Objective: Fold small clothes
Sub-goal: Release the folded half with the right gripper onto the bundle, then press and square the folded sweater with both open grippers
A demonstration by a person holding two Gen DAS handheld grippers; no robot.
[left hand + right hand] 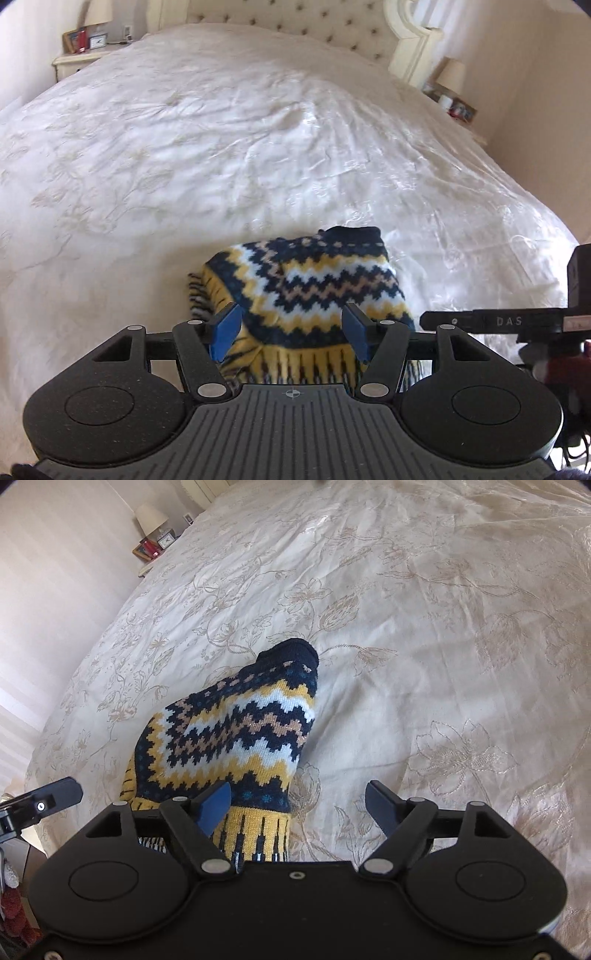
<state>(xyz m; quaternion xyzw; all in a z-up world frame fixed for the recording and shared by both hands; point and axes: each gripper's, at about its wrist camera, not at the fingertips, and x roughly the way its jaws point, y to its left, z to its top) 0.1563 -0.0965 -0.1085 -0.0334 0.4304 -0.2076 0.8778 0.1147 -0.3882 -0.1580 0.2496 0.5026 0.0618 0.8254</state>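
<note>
A small knitted jumper (306,288) with navy, yellow, white and tan zigzags lies folded on the white bedspread (221,155), its yellow ribbed hem nearest me. My left gripper (293,332) is open and empty, its blue pads spread just above the hem end. The jumper also shows in the right wrist view (236,734). My right gripper (299,808) is open and empty, its left pad (216,806) over the jumper's hem corner, its right finger over bare bedspread. The other gripper's tip (44,803) shows at the left edge.
The embroidered bedspread (443,646) covers a wide bed with a tufted headboard (295,26). Bedside tables with lamps, a clock and frames stand at the far left (85,44) and far right (450,99). The bed's left edge falls toward a wall (44,627).
</note>
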